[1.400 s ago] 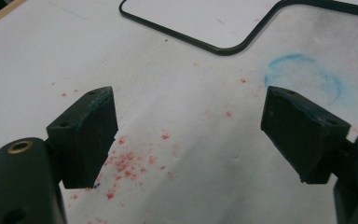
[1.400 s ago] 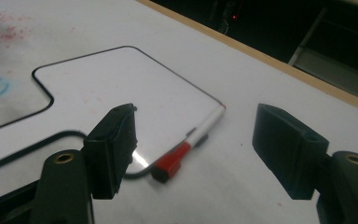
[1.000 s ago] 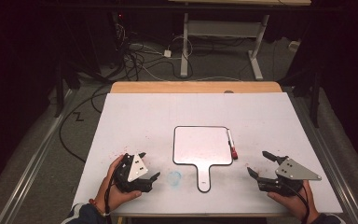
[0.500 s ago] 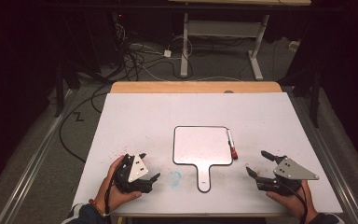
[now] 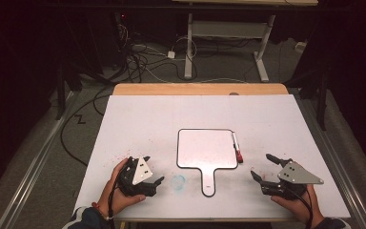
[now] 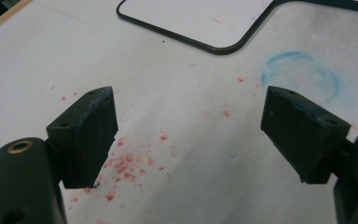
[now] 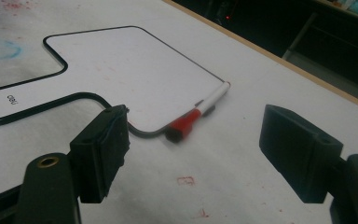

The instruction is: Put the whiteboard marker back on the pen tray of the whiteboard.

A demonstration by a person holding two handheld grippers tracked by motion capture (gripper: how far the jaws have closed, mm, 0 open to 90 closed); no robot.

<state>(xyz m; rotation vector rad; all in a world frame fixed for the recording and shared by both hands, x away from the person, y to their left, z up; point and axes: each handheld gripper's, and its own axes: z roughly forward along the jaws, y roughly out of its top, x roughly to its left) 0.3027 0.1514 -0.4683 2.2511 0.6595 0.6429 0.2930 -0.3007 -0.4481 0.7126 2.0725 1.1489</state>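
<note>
A small white board with a black rim and a short handle lies flat at the table's middle front. Along its right edge rests a white marker with a red cap, cap toward me. My left gripper rests open on the table left of the handle, with nothing between its fingers. My right gripper is open to the right of the board. In the right gripper view its jaws frame the marker and the board's corner, still some way short of them.
The white table top carries a faint blue ring smudge beside the handle and red specks near the left gripper. A wooden edge runs along the far side. Cables and desk legs stand on the floor beyond.
My right gripper has edged slightly left toward the board. The left gripper, the board and the marker have stayed put.
</note>
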